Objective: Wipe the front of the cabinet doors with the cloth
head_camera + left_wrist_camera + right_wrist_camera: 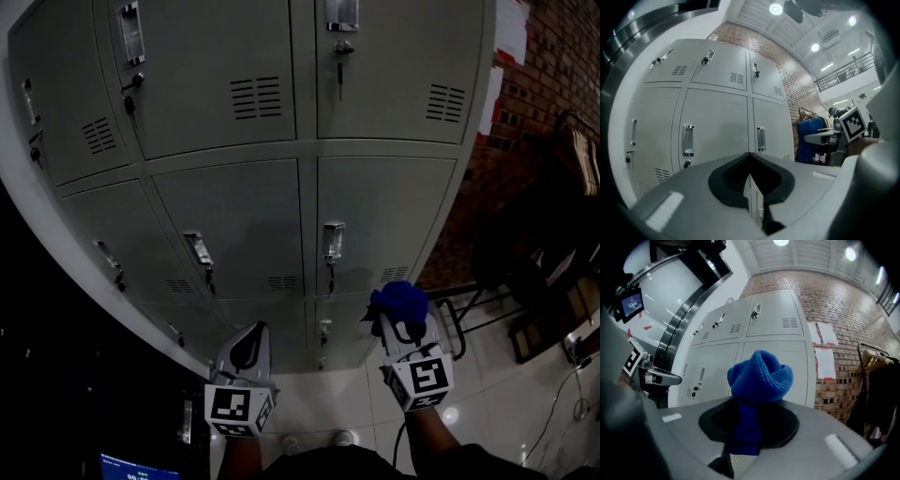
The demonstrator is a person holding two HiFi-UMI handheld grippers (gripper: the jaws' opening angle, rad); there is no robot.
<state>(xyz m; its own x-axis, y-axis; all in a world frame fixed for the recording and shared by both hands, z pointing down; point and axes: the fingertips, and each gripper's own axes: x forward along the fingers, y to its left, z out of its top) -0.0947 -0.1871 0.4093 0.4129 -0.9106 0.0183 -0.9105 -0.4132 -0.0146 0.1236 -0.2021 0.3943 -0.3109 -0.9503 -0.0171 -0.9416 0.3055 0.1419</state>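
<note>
A grey locker cabinet [253,216] with several doors, handles and vents fills the head view. My right gripper [398,319] is shut on a bunched blue cloth [399,302], held a little short of the lower right doors. In the right gripper view the blue cloth [759,380] sticks up out of the closed jaws, with the cabinet [773,348] behind it. My left gripper [248,349] is shut and empty, low at the left, also short of the doors. In the left gripper view the cabinet doors [717,122] lie ahead, and the blue cloth [808,138] shows at the right.
A brick wall [553,75] stands right of the cabinet, with paper sheets [825,348] on it. A dark rack and chair [544,253] crowd the right side. White tiled floor [487,394] lies below. A small screen [136,466] glows at the bottom left.
</note>
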